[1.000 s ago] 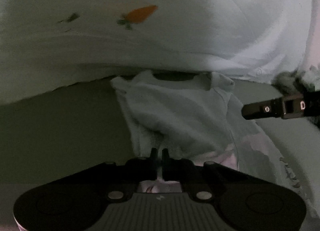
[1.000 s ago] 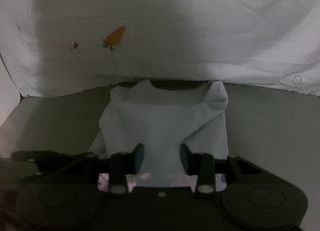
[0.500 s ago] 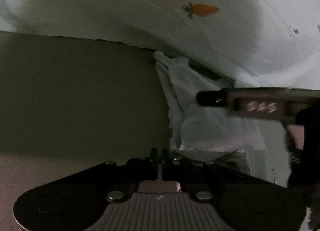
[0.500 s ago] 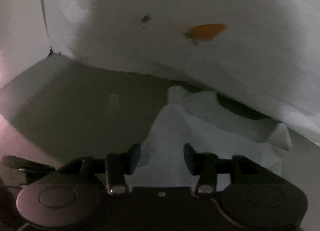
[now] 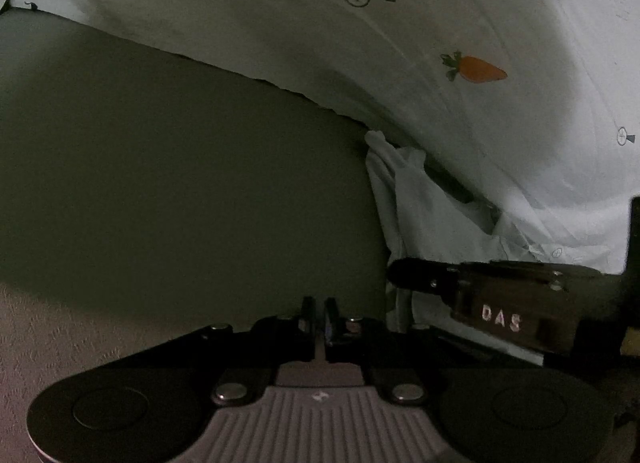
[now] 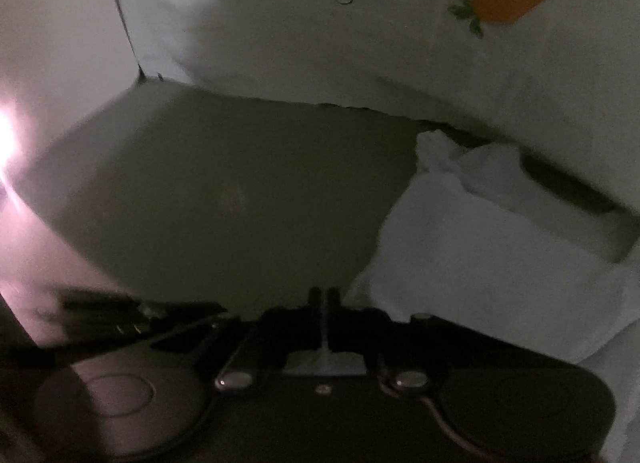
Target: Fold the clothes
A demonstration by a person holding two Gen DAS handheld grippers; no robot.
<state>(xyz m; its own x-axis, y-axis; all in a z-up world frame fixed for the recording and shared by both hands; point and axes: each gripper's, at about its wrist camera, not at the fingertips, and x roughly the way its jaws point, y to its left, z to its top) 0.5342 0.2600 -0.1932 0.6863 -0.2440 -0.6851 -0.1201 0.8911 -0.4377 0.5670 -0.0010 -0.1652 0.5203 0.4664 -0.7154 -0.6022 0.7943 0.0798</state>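
Observation:
A pale, partly folded garment (image 5: 424,223) (image 6: 472,247) lies on a grey-green surface (image 5: 180,183), its far end under the edge of a white sheet. My left gripper (image 5: 319,315) sits just left of the garment's near edge. Its jaws are opening, a narrow slit apart, with no cloth seen between them. My right gripper (image 6: 324,299) is shut at the garment's near left corner, with a thin pale strip of cloth pinched between its fingers. In the left wrist view the right gripper (image 5: 394,273) lies across the garment from the right.
A white sheet (image 5: 440,103) printed with a carrot (image 5: 478,70) rises behind the garment. The grey-green surface (image 6: 224,191) stretches left of the garment. A bright glare (image 6: 6,139) shows at the far left. The scene is dim.
The right jaws closed from wide open onto the garment's corner. The left gripper slid left off the garment's edge. Both views swung, so the garment now lies to the right.

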